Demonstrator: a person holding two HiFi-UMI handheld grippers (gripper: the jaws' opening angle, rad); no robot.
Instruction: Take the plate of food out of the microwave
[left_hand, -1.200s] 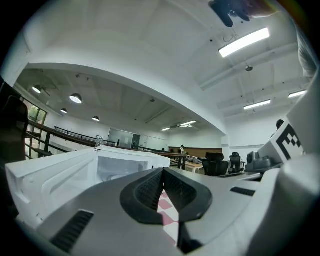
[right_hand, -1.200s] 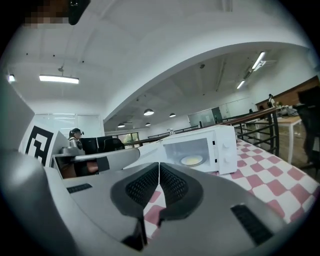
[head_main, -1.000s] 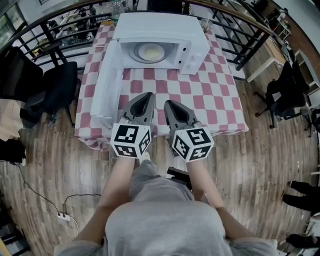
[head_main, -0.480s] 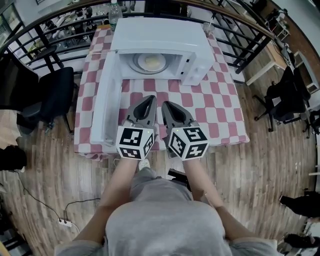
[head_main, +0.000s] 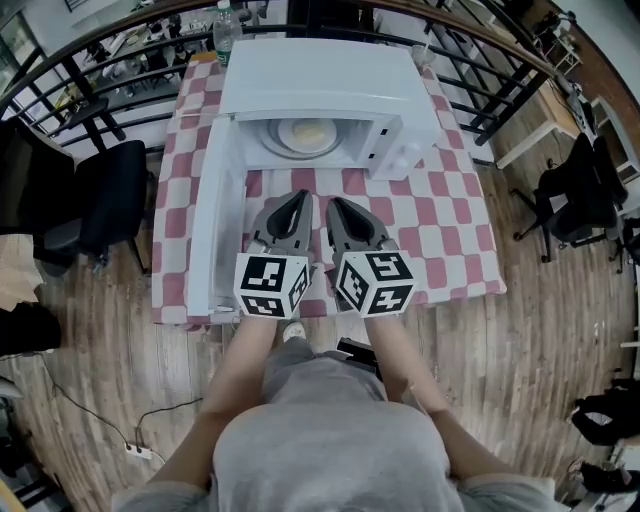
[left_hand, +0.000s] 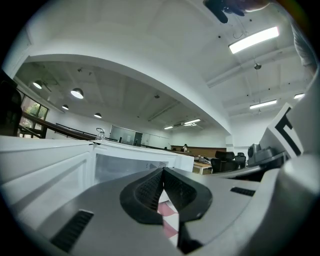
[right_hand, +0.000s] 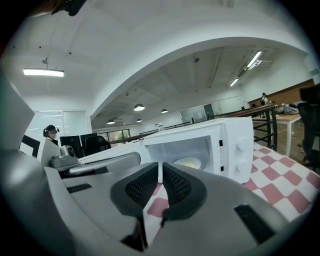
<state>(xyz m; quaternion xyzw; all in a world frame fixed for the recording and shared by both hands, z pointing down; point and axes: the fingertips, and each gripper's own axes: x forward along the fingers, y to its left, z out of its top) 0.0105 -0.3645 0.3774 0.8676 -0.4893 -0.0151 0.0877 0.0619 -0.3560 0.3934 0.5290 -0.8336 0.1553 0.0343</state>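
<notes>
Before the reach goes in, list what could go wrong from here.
1. Both the left gripper and right gripper are shut; unopened, they would likely push the plate deeper rather than grasp it.
2. The open door stands close beside the left gripper; a sideways drift could knock it.

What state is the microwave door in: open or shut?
Open: the door stands swung out leftward from the microwave, and the plate of food shows inside the cavity.

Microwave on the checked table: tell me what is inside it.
Through the open door, the microwave holds a plate of pale yellow food. Its roof covers the cavity's rear and the plate's far edge. Whatever lies under the plate is hidden.
</notes>
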